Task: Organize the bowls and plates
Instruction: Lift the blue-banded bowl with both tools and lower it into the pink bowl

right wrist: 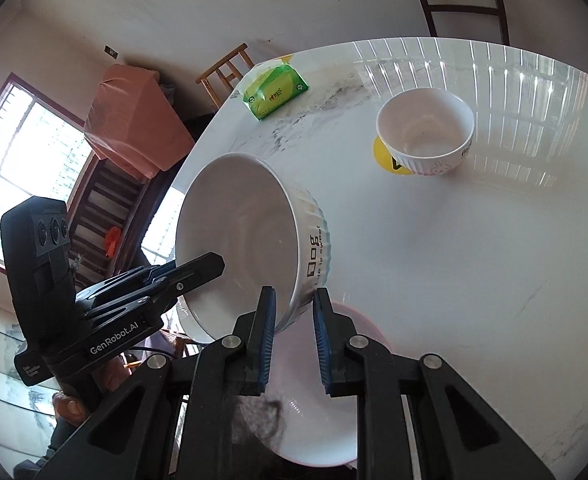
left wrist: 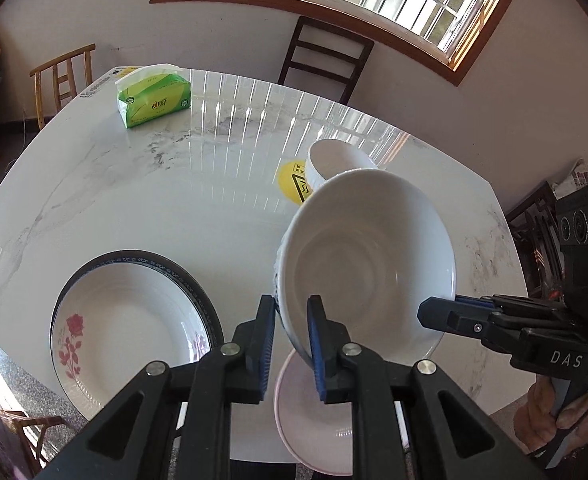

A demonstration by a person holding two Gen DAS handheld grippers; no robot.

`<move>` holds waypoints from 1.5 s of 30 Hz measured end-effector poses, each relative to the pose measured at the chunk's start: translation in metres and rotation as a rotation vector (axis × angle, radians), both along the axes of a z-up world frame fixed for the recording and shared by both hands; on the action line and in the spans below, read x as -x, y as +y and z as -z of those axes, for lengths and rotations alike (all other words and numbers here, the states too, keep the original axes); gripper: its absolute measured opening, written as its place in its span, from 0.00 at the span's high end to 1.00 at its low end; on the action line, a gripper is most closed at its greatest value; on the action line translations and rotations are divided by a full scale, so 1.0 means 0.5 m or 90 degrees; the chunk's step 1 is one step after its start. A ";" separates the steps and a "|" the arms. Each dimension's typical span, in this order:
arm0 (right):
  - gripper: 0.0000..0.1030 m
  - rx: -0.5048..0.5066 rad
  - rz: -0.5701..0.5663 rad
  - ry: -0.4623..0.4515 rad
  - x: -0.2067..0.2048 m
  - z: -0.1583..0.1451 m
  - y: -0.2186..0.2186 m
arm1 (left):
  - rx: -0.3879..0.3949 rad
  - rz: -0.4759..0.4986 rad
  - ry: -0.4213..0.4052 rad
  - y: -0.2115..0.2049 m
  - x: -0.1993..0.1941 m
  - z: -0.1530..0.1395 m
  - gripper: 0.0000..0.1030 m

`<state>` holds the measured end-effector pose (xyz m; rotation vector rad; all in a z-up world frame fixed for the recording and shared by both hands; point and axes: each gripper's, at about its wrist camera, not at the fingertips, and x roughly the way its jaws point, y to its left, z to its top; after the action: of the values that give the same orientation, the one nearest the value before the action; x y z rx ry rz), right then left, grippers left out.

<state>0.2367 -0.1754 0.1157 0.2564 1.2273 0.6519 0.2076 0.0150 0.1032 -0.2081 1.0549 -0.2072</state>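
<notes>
Slippage is the main hazard at this moment: the large white ribbed bowl (left wrist: 368, 256) is carried clear of the marble table (left wrist: 198, 200) by two thin rim pinches alone, the left gripper (left wrist: 292, 346) clamped on the near wall and the right gripper (right wrist: 293, 342) clamped on the opposite side of the rim, each with one pad inside and one outside. The bowl hangs tilted, with its opening turned toward the left-hand camera, so its weight probably bears unevenly on the glazed surface under the pads; if the two hands drift apart, twist against each other or travel at different speeds, the rim could lever out of one pinch and the bowl would drop. Directly below lies a pink-rimmed plate (right wrist: 318, 420) near the table's front edge, and a fall would likely strike it, with chipping of both pieces probable. A second risk is the bowl's low side clipping that plate during any descent. To the left, a rose-patterned plate (left wrist: 126, 328) rests on a dark-rimmed plate (left wrist: 198, 280), close to the near left edge, which leaves little margin for a sideways swing. Farther out, a small rabbit-print bowl (right wrist: 426, 136) stands partly over a yellow sticker (right wrist: 386, 156), and a green tissue pack (left wrist: 154, 96) lies toward the far corner. Open marble remains across the centre and the far right of the table, well apart from all crockery, and appears to be the safest corridor.
</notes>
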 end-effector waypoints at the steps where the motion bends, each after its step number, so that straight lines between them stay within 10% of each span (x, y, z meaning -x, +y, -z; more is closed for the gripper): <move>1: 0.82 -0.001 0.001 0.003 0.015 0.001 -0.009 | 0.001 0.006 0.003 -0.006 0.014 0.000 0.83; 45: 0.83 0.067 0.013 0.075 0.122 0.125 -0.058 | -0.058 0.084 0.117 -0.094 0.113 0.136 0.78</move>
<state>0.1756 -0.2042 0.0533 0.2211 1.3664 0.5587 0.1508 -0.0321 0.0355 -0.0754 1.2600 -0.2622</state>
